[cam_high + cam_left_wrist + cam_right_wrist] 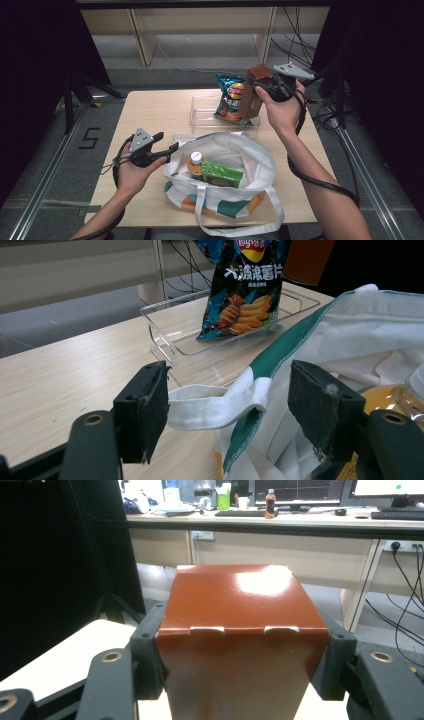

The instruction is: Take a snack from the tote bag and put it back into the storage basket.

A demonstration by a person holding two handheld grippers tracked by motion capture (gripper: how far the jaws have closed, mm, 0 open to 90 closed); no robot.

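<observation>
Nearest the high camera sits the tote bag (220, 175) on the table (150, 115), with a bottle (195, 162) and a green packet (221, 173) inside it. At the bag's left rim the left gripper (170, 145) stands unclenched, its jaws either side of the white strap (215, 407) without pressing it. Beyond the bag, a chip bag (230, 97) leans in a clear tray (200, 112). Above that tray, the right gripper (257, 82) clamps a brown box (252, 92) between its jaws.

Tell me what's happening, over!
Right gripper clamps brown box, lifted over tray. Left gripper open around bag strap. Chips close by.
</observation>
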